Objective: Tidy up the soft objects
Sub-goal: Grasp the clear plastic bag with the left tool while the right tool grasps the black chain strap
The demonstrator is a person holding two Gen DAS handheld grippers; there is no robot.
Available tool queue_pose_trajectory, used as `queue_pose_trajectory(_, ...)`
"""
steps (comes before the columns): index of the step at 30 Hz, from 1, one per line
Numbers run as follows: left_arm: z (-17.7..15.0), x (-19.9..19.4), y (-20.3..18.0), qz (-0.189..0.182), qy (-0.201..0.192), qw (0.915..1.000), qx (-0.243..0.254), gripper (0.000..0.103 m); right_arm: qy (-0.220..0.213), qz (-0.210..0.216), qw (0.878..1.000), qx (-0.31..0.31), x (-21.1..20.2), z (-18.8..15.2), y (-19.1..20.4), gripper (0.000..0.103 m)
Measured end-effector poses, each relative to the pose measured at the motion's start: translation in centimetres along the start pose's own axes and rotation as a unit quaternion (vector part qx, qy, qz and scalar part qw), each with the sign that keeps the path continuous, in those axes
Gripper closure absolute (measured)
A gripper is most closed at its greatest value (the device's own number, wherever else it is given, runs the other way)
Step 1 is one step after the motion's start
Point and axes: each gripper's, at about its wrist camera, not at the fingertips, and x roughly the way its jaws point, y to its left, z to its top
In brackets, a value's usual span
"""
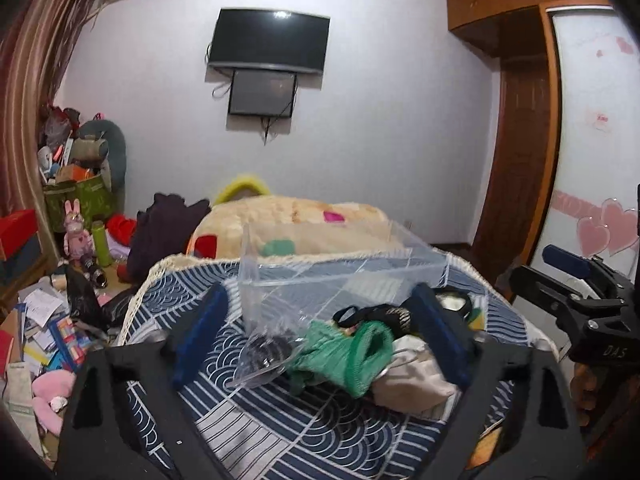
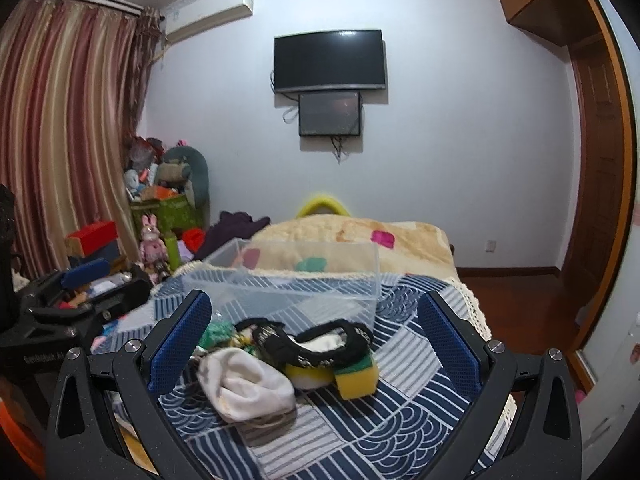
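A pile of soft things lies on the blue patterned cloth [image 2: 404,408]: a green knitted piece [image 1: 344,356], a white sock [image 2: 244,388], a black eye mask [image 2: 320,340] and a yellow-green sponge [image 2: 356,378]. A clear plastic box [image 2: 296,284] stands just behind the pile, also in the left wrist view [image 1: 340,268]. My left gripper [image 1: 320,340] is open, its fingers either side of the green piece and a crumpled clear wrapper [image 1: 268,356]. My right gripper [image 2: 316,344] is open around the sock and mask. Neither holds anything.
A beige blanket [image 2: 360,248] lies on the bed behind the box. Clutter, toys and boxes [image 1: 60,300] cover the floor at the left by the curtain. A wardrobe [image 2: 600,160] stands at the right. The other gripper shows at each view's side [image 1: 580,292].
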Motion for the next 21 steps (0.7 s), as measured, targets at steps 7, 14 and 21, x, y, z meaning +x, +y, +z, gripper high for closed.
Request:
queue_pose_trajectory(7, -1.1, 2.3, 1.9, 0.031, 0.032, 0.9989, -0.014, 0.024, 0.041, -0.002, 0.999, 0.01, 1.8, -1.3, -1.0, 0.014)
queue_pose_trajectory(14, -2.4, 5.5, 4.2, 0.032, 0.085, 0.995, -0.043, 0.031, 0.083, 0.003, 0.996, 0.029, 3.5, -2.4, -2.1, 0.025)
queue_pose_trajectory(21, -3.9, 7.6, 6.5, 0.039, 0.122, 0.9894, -0.068, 0.034, 0.108, 0.014, 0.994, 0.022, 4.9, -2.7, -2.0, 0.025)
